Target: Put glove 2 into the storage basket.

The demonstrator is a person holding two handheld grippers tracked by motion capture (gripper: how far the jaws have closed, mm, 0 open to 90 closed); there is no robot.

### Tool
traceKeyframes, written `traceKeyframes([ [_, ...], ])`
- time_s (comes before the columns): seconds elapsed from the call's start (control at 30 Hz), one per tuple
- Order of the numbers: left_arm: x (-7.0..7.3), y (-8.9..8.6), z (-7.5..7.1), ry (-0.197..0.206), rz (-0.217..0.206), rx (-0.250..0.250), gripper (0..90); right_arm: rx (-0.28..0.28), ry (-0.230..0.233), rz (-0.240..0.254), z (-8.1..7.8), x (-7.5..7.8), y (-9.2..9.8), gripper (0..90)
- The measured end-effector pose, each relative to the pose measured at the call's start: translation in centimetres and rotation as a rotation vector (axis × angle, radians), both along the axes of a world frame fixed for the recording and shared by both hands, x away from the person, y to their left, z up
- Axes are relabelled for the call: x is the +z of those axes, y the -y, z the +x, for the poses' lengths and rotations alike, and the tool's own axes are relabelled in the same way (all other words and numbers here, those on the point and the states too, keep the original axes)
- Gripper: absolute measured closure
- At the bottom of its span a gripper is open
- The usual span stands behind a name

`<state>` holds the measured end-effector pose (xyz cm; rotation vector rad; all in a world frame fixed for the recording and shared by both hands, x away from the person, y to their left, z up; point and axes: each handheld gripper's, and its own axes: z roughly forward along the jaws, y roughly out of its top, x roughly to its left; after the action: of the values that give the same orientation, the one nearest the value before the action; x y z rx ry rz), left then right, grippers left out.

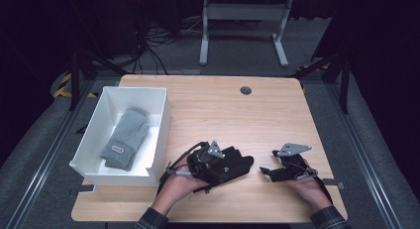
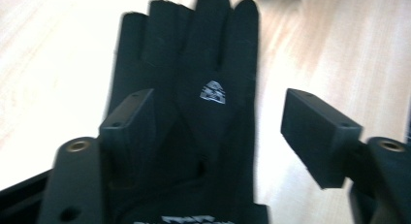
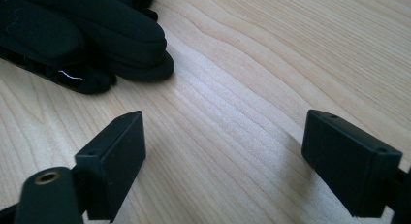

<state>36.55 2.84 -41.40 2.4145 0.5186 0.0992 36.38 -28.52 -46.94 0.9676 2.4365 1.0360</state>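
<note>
1. Bench: pale wood top, mostly bare; the work sits along its near edge, within the person's reach.
2. White box: open-topped, at the bench's left side, wall toward the gloves. Likely the drop point, judging by its contents.
3. Grey gloves: knitted pair lying flat inside the box.
4. Black glove: flat on the bench just right of the box, fingers pointing toward the right hand.
5. Left tongs: spread wide, low over the glove's cuff end, one jaw over the fabric, one over wood; placed as if to grip.
6. Right tongs: spread, pinching nothing, above bare wood just short of the glove's fingertips.
</note>
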Motion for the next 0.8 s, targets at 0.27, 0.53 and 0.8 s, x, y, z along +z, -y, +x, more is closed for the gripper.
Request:
traceKeyframes([
  [0.27, -0.8, 0.2, 1.7, 0.003, 0.020, -0.003, 22.6, 0.000, 0.005, 0.003, 0.0, -0.1, 0.0, 15.4],
  [0.53, -2.2, 0.9, 2.5, 0.008, 0.083, 0.004, 19.9, 0.000, 0.004, 0.003, 0.0, -0.1, 0.0, 15.4],
  [0.8, -3.3, 1.2, 2.8, -0.024, 0.111, 0.005, 19.1, 0.000, 0.004, 0.004, 0.0, -0.1, 0.0, 15.4],
])
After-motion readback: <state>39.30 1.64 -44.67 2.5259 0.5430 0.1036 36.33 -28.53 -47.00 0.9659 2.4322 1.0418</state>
